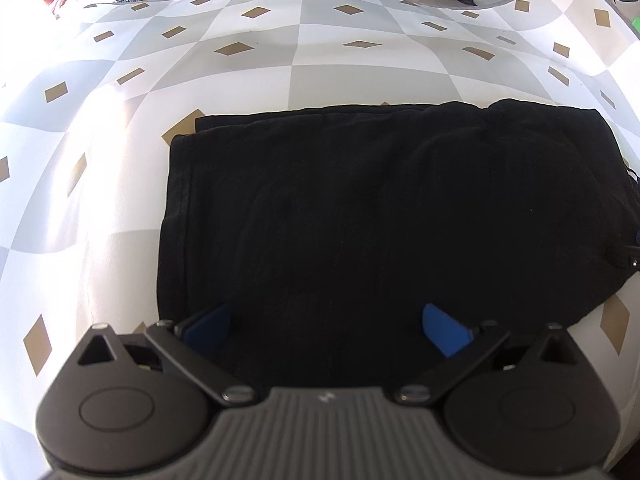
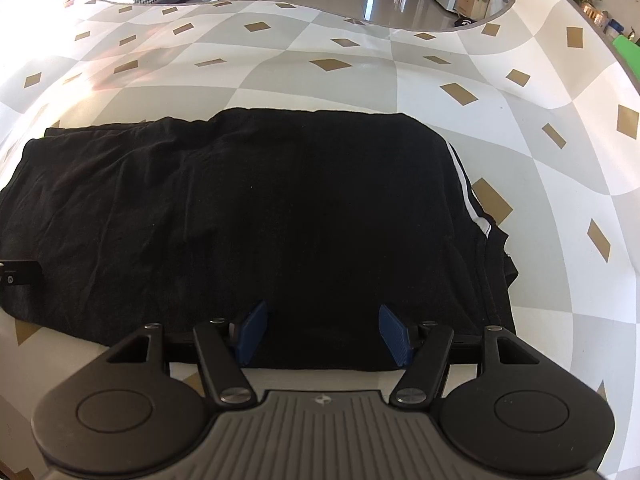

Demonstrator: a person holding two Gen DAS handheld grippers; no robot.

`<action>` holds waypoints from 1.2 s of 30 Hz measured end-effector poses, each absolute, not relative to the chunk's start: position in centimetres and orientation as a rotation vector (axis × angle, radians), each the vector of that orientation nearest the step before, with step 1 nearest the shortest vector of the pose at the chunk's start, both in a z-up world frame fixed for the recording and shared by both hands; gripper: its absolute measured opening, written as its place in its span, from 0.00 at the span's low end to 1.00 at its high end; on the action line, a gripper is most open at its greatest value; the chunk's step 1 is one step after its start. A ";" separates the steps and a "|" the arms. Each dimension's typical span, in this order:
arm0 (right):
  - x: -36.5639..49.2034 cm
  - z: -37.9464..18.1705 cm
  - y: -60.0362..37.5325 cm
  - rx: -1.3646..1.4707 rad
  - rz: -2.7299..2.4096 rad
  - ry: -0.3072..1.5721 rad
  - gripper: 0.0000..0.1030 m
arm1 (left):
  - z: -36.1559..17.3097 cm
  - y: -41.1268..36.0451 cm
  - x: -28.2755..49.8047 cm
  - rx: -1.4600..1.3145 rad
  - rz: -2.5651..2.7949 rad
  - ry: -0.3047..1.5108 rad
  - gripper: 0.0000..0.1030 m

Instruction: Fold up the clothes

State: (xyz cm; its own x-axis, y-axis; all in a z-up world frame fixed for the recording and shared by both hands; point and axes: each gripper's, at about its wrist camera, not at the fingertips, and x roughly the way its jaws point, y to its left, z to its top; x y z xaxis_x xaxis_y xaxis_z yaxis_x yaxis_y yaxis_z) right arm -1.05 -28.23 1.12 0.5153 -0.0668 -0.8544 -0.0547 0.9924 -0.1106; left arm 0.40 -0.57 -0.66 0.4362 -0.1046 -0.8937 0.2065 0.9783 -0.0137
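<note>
Your left tool [image 1: 326, 330] hung over the near edge of the black garment [image 1: 380, 216], toward its left end. Its blue pads [image 1: 444, 334] were spread wide, and nothing was pinched between them; the cloth lay under them. Whether the pads touched the cloth, I cannot tell.

Your right tool [image 2: 324, 332] was at the near edge of the same garment [image 2: 240, 208], toward its right end. Its pads [image 2: 394, 334] were also spread apart, with the hem of the cloth lying between them, but they did not press on it.

The garment was folded into a wide rectangle and lay flat on the desk [image 1: 240, 80], which had a cover of grey and white squares with brown diamonds. A white stripe [image 2: 468, 196] showed at the right side of the garment. At the far right of the left view, a part of the other tool was just at the cloth's edge.
</note>
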 end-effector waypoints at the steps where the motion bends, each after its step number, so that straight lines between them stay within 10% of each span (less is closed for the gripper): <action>1: -1.3 1.0 -28.2 -0.130 -0.010 1.025 0.60 | -0.6 -0.5 0.2 0.102 -0.192 1.102 1.00; 36: -3.0 0.9 -28.6 -0.016 -0.095 0.952 0.64 | 0.2 1.1 -3.8 0.052 -0.135 1.096 1.00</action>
